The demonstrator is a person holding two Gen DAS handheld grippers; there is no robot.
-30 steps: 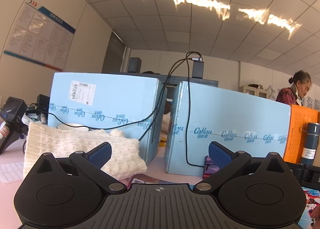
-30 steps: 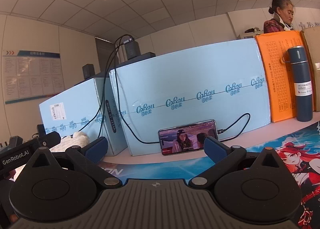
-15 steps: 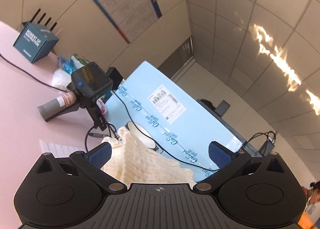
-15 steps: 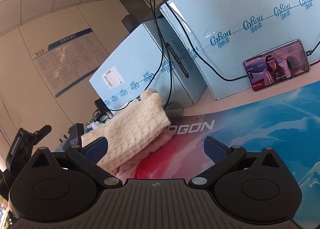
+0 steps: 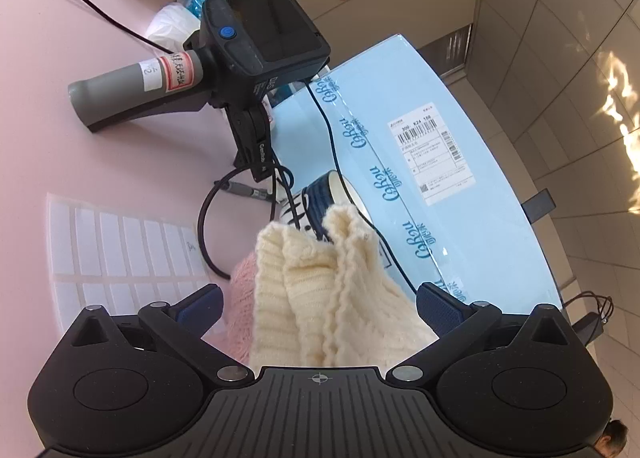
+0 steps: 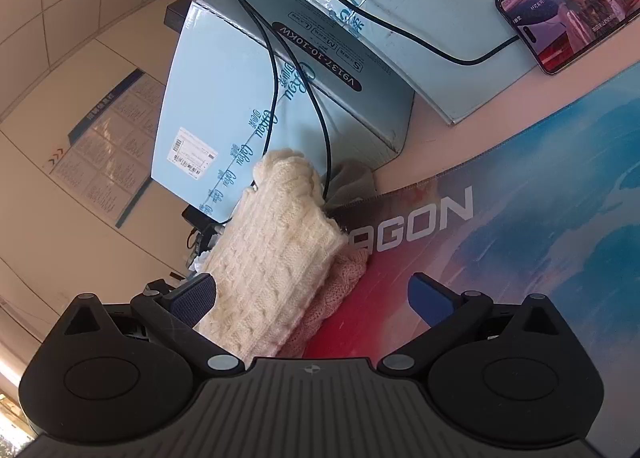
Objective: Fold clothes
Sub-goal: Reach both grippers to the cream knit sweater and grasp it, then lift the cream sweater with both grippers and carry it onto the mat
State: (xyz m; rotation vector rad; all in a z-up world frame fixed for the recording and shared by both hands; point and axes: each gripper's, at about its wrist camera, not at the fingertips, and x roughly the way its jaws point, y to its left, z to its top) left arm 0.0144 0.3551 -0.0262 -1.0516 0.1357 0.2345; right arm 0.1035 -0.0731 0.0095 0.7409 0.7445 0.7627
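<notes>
A folded cream cable-knit sweater [image 5: 332, 298] lies on top of a pink knit garment [image 5: 240, 298] near the blue boxes. My left gripper [image 5: 318, 308] is open, its blue pads on either side of the sweater's near end without closing on it. In the right wrist view the same cream sweater [image 6: 276, 258] rests over the pink garment [image 6: 340, 286] at the mat's edge. My right gripper [image 6: 312, 298] is open, its left pad beside the sweater and its right pad over the mat. The near parts of both garments are hidden by the gripper bodies.
A second hand-held gripper device [image 5: 224, 70] lies on the pink table [image 5: 80, 158] with its cable looping toward the sweater. Light-blue boxes [image 5: 432, 162] stand behind, beside a bowl [image 5: 320, 198]. A phone [image 6: 568, 2] leans on a box; a printed mat [image 6: 520, 218] covers the table.
Both grippers have tilted downward and moved in close to the folded cream sweater, which now sits between the left gripper's open pads. Both stayed open.
</notes>
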